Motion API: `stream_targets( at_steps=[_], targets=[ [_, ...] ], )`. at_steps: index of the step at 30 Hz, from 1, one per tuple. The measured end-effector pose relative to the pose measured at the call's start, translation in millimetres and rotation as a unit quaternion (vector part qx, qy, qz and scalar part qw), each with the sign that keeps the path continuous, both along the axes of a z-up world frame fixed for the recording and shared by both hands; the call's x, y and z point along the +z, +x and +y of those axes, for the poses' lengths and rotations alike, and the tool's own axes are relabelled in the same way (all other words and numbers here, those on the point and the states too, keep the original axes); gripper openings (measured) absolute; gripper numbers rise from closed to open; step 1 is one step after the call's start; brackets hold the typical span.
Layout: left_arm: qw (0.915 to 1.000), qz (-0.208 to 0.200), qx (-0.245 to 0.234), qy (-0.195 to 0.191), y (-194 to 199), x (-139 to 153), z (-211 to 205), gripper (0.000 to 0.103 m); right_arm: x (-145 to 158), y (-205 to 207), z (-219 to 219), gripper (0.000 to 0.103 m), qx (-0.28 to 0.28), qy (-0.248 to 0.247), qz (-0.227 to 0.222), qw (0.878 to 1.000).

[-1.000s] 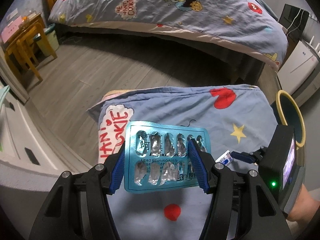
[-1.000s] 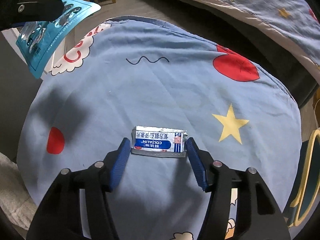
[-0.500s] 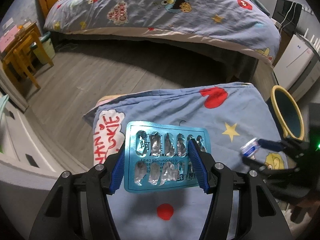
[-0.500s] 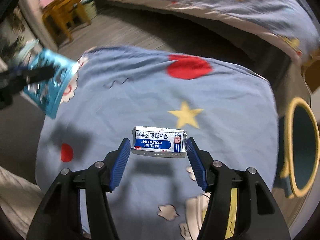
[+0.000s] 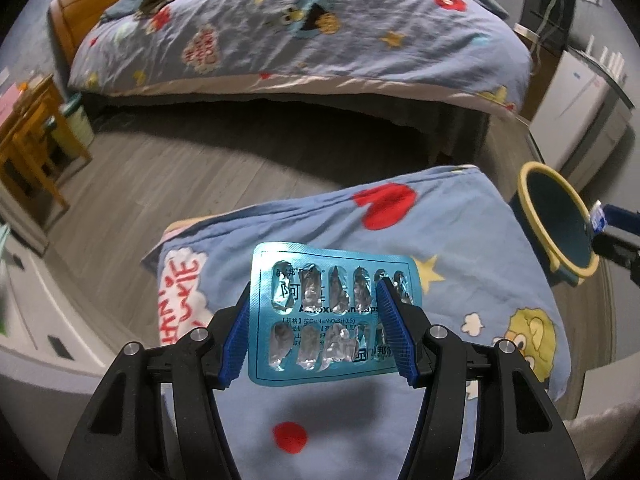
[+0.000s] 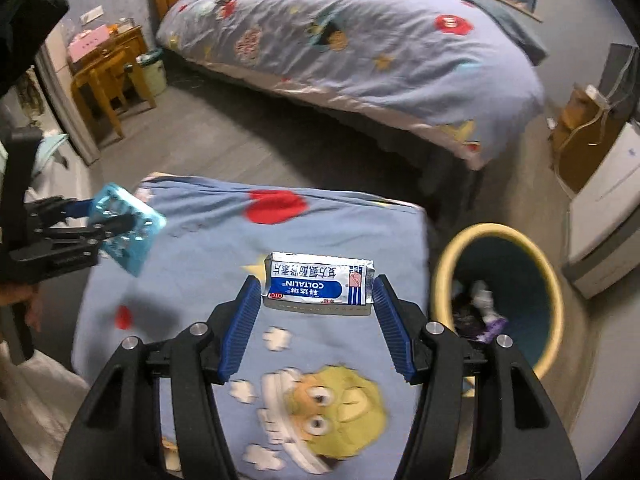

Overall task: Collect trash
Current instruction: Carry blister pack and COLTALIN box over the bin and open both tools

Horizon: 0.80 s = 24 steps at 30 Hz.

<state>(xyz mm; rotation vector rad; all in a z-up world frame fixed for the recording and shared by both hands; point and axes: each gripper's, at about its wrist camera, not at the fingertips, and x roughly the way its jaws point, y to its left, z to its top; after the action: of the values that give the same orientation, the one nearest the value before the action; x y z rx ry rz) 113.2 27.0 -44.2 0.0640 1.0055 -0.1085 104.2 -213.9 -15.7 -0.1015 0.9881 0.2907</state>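
My left gripper (image 5: 316, 300) is shut on a blue blister pack (image 5: 320, 328) with emptied foil pockets, held flat above the blue cartoon blanket (image 5: 360, 232). My right gripper (image 6: 316, 296) is shut on a small white and blue medicine box (image 6: 318, 288), lifted over the blanket's right part. In the right wrist view the left gripper (image 6: 116, 222) with the blister pack (image 6: 128, 236) shows at the left. A yellow-rimmed, dark blue trash bin (image 6: 444, 256) stands on the floor right of the blanket, with some trash in it; it shows at right in the left wrist view as the bin (image 5: 532, 184).
A large bed (image 5: 304, 32) with the same cartoon cover fills the back. A wooden table and chair (image 6: 108, 68) stand at the far left. A white appliance (image 6: 608, 216) and a brown paper bag (image 6: 576, 136) sit at the right. Grey wood floor (image 5: 168, 176) lies between.
The right gripper has risen with the medicine box and swung right, bringing the trash bin into its view. The left gripper drifted slightly, still gripping the blister pack.
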Motion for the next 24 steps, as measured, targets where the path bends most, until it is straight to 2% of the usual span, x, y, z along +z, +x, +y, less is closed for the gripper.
stream_targets(
  at_steps=[3,6,11,14,18,24],
  targets=[
    [0.9999,0.004,-0.013,-0.001,1,-2,-15,0.061,-11,7,-13,0.057,-0.01,0.017,0.019,1.0],
    [0.9995,0.006,-0.03,-0.004,0,-3,-34,0.061,-17,14,-19,0.057,-0.01,0.004,0.015,1.0],
    [0.9977,-0.002,-0.068,0.004,-3,-4,-75,0.061,-18,26,-38,0.058,-0.021,0.023,0.015,0.999],
    [0.9966,-0.004,-0.083,-0.003,-1,-5,-97,0.061,-20,33,-54,0.058,-0.035,0.027,0.013,0.999],
    [0.9951,0.001,-0.098,-0.014,9,-11,-130,0.061,-26,42,-87,0.058,-0.071,0.012,0.011,0.997],
    [0.9898,0.0,-0.141,-0.02,22,-19,-190,0.061,-33,47,-155,0.058,-0.151,0.038,0.015,0.988]
  ],
)
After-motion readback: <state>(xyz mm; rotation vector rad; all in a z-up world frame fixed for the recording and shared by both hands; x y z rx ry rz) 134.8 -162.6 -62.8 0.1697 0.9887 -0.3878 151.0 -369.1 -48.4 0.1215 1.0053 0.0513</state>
